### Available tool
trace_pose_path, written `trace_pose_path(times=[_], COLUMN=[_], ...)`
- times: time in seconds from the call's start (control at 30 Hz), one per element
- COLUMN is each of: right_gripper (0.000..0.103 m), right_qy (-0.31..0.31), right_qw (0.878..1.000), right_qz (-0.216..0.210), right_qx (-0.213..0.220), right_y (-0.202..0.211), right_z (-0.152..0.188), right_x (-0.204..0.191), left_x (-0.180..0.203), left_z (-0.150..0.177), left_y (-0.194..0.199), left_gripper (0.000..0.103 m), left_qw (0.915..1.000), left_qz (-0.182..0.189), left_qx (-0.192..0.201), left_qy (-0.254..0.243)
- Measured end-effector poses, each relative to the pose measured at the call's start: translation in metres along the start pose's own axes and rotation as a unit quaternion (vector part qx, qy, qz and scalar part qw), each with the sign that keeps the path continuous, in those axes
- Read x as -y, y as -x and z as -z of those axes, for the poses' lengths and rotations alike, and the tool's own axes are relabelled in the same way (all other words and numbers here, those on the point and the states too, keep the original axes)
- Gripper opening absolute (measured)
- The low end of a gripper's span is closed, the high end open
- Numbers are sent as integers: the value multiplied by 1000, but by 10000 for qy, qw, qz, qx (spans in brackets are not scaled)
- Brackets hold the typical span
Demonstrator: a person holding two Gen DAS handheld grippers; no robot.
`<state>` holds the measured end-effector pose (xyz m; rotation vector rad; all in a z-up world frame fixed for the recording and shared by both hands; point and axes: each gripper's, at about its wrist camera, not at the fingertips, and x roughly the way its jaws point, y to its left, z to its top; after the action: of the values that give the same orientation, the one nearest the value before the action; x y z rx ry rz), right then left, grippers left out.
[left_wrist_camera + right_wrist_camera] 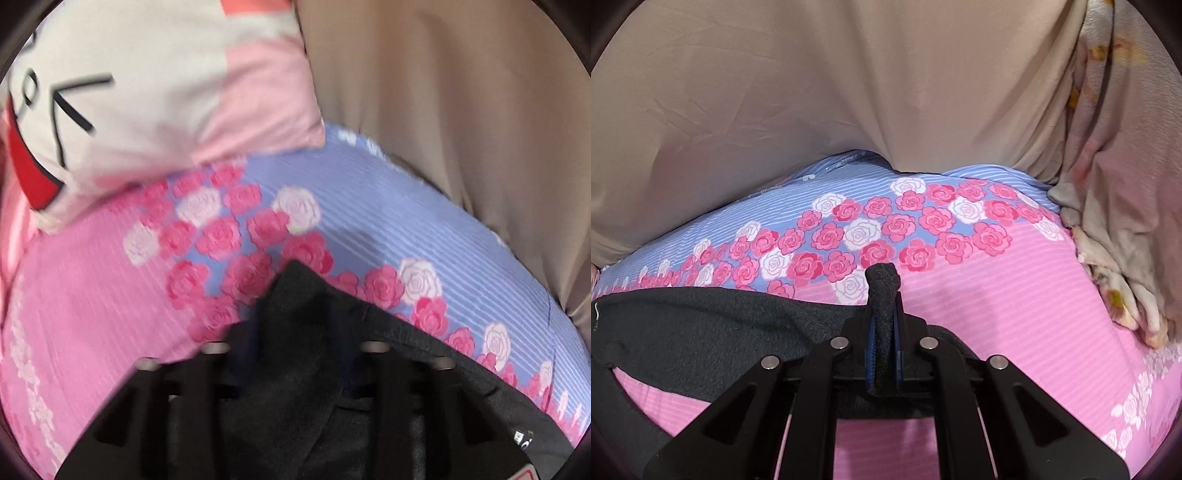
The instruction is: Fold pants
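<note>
Bedding fills both views: a ribbed bedsheet (1015, 306), pink in one band and pale blue in another, with a strip of printed pink and white roses between.

On it lie the pants (701, 332), dark charcoal, with a fine heathered weave, spread across the lower left of the right wrist view. I judge them light, soft and limp, not slippery; they will sag and drape wherever I don't hold them, so an edge or corner is the place to take them, both ends at once. My right claw (883, 325) is closed on a rolled-up bit of the cloth, which stands up in a stub between the blue pads at lower centre. My left claw (295, 343) sits at the bottom of its blurred view with a peak of the same dark cloth bunched up between its fingers; it seems to be gripping it.

Behind the sheet, a beige drape (849, 92) hangs in smooth folds. A fleecy blanket (1115, 229) is heaped at right. A plump pillow (147, 110) lies upper left in the left view.
</note>
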<state>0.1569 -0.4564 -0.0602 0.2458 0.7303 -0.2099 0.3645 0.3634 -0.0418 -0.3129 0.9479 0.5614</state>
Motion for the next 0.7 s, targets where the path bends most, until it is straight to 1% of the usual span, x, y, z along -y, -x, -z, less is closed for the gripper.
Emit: trace_pose_path(times=[0.03,0.07,0.13,0.2,0.3,0.33,0.37,0.43,0.53,0.6,0.7], right_gripper=[6,6,6,6,6,6,6,6,6,6,7], right_qy=[-15,-25,-4,10,43,49,80,188,228,221,246], right_qw=[10000,9999,9997,9993,9982,9978,9974,9967,9964,9972,9993], right_qz=[-7,-16,-43,-94,-207,-240,-273,-285,-319,-289,-36], right_qx=[53,109,248,358,568,613,668,735,754,648,286], right_y=[4,9,24,37,67,76,87,106,133,141,138], right_z=[0,-1,-1,0,6,8,13,25,53,74,108], right_x=[-1,-2,-4,-5,0,1,4,8,20,28,41], left_x=[-1,-6,-19,-34,-58,-63,-75,-94,-126,-149,-167], left_z=[0,0,2,9,25,27,38,59,94,130,166], left_y=[8,21,48,85,130,138,154,176,195,199,192], left_gripper=[5,4,4,3,3,3,3,3,2,2,1], left_qw=[9999,9994,9974,9941,9894,9884,9867,9864,9891,9929,9973], left_qz=[26,257,546,809,1089,1153,1249,1222,1083,902,621], left_qx=[111,215,466,728,958,985,1039,1086,989,764,351], left_qy=[-71,-36,62,38,-24,-29,-59,-143,-158,-139,-173])
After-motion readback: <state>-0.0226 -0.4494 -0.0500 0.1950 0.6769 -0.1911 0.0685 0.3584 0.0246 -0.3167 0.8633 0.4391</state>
